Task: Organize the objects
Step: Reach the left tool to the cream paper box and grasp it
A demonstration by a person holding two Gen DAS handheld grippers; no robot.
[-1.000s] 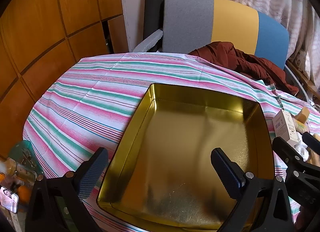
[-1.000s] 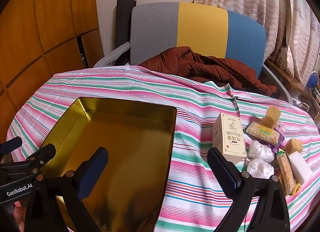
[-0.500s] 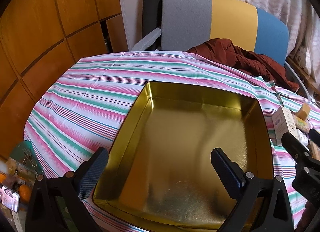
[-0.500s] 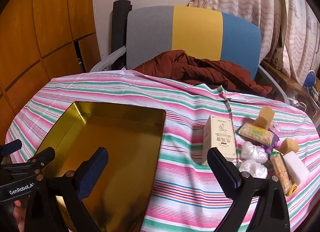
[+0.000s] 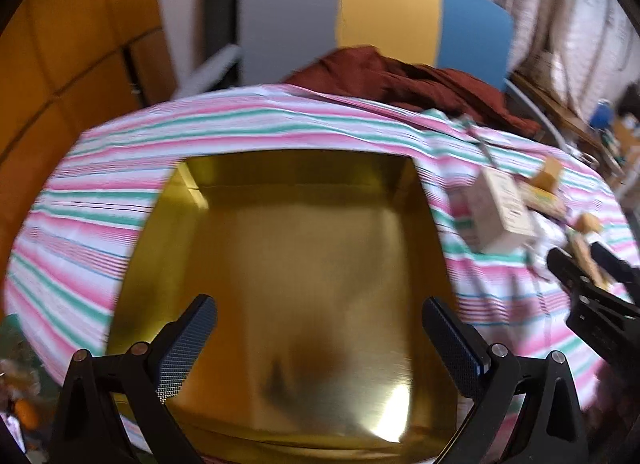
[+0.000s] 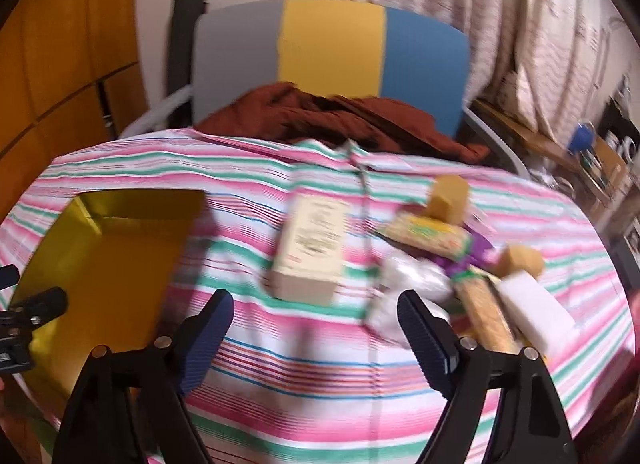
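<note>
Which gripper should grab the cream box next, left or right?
Right. The right gripper is open and faces the cream box lying just ahead on the striped cloth. The left gripper, also open, hovers over the gold tin, box off to its side.

Motion blur smears the cream box's print.

Both wrist views over gold tin

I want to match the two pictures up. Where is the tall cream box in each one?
Left wrist view: the cream box sits far right, just past the gold tin.
Right wrist view: the cream box is near the middle, right of the gold tin.
Shared landmark: the grey-yellow-blue chair.
</note>
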